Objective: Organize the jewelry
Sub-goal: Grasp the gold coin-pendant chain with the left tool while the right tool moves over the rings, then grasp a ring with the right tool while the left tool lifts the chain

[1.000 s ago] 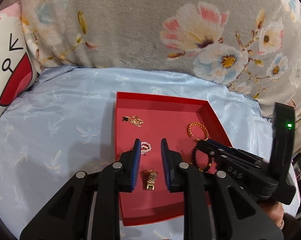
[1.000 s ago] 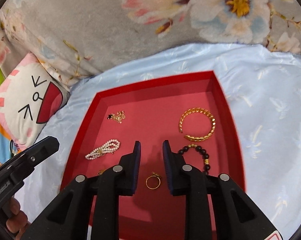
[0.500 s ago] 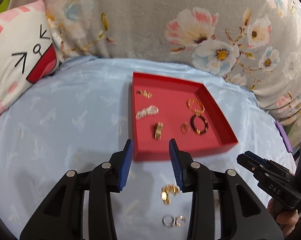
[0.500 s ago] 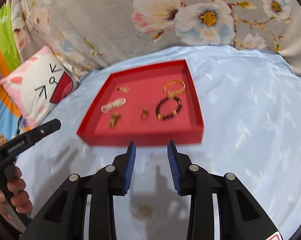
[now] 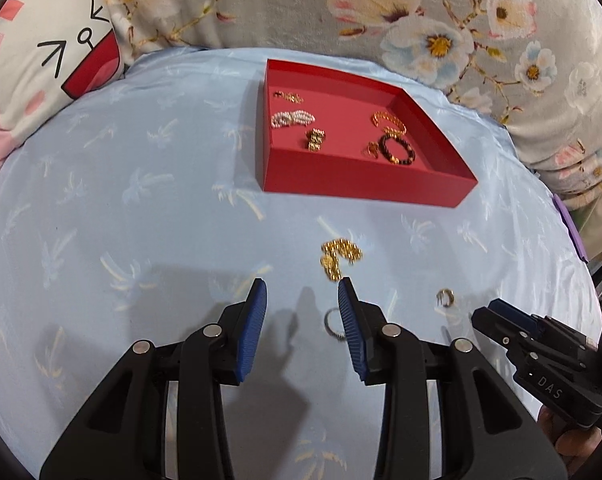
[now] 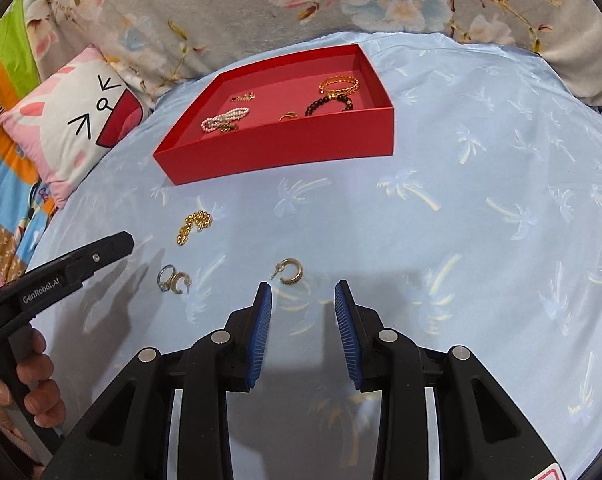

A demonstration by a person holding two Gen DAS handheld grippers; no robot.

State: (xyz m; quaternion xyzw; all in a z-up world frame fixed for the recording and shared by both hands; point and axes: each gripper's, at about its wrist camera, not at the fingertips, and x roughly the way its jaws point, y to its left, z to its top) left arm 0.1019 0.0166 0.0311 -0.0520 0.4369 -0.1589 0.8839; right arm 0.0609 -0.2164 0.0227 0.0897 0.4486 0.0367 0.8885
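A red tray (image 5: 365, 190) (image 6: 277, 148) on the light blue cloth holds a pearl bracelet (image 5: 292, 117), a gold bangle (image 5: 388, 121), a dark bead bracelet (image 5: 397, 149) and small gold pieces. On the cloth in front of it lie a gold chain (image 5: 337, 258) (image 6: 194, 225), a silver ring (image 5: 332, 322) (image 6: 166, 276) and a gold hoop earring (image 6: 290, 271) (image 5: 445, 297). My left gripper (image 5: 301, 294) is open and empty, the silver ring by its right finger. My right gripper (image 6: 303, 294) is open and empty, just behind the hoop earring.
A floral grey blanket (image 5: 341, 4) rises behind the tray. A white and pink cat cushion (image 5: 49, 64) (image 6: 73, 120) lies at the left. The cloth edge drops off at the right in the left wrist view.
Both grippers have pulled back from over the tray toward me and opened wider. The loose chain, rings and hoop earring on the cloth have come into view.
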